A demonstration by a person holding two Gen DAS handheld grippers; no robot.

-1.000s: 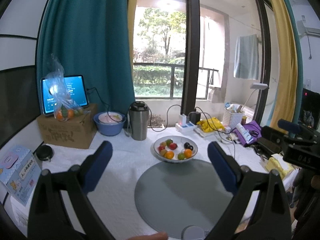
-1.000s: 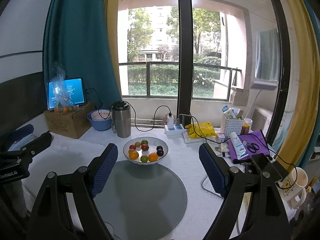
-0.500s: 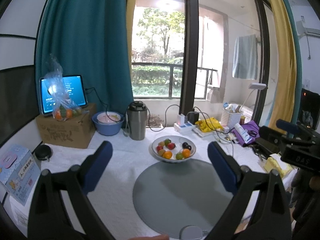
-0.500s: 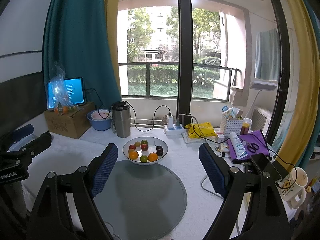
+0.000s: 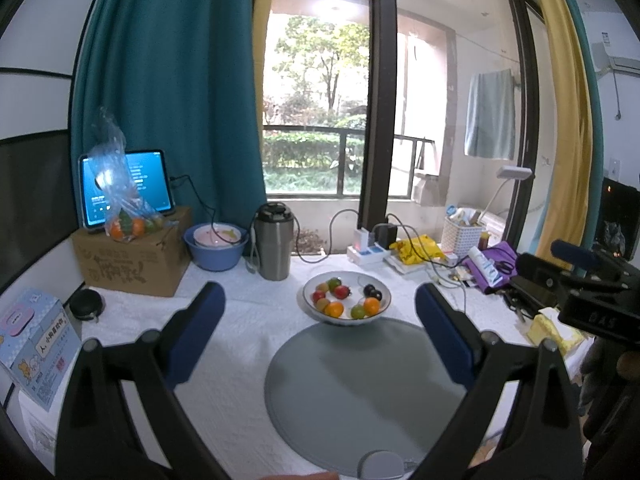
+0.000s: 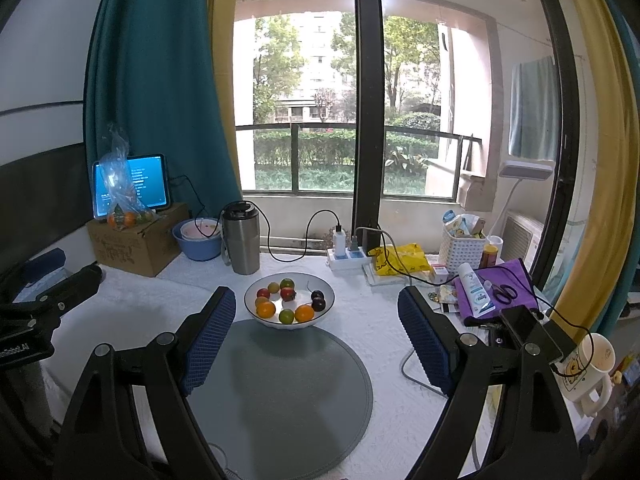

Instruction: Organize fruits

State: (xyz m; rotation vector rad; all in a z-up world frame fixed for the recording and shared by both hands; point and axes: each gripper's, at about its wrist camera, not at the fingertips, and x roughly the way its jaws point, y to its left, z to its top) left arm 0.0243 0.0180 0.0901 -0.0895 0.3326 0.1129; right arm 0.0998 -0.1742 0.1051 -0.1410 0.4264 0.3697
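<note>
Both grippers, left (image 5: 320, 320) and right (image 6: 316, 320), gape empty, fruit bowl (image 6: 289, 300) ahead between fingers.

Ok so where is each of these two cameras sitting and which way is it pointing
Left wrist: rides on the left tongs, above the table's near left, looking forward at the fruit bowl and window; its own open blue-padded fingers show, plus the right tongs at the right edge.
Right wrist: rides on the right tongs, further right, facing the same way; its open fingers show, plus the left tongs at the left edge.
Shared: bowl, round grey mat, steel tumbler, tablet on the cardboard box.
</note>
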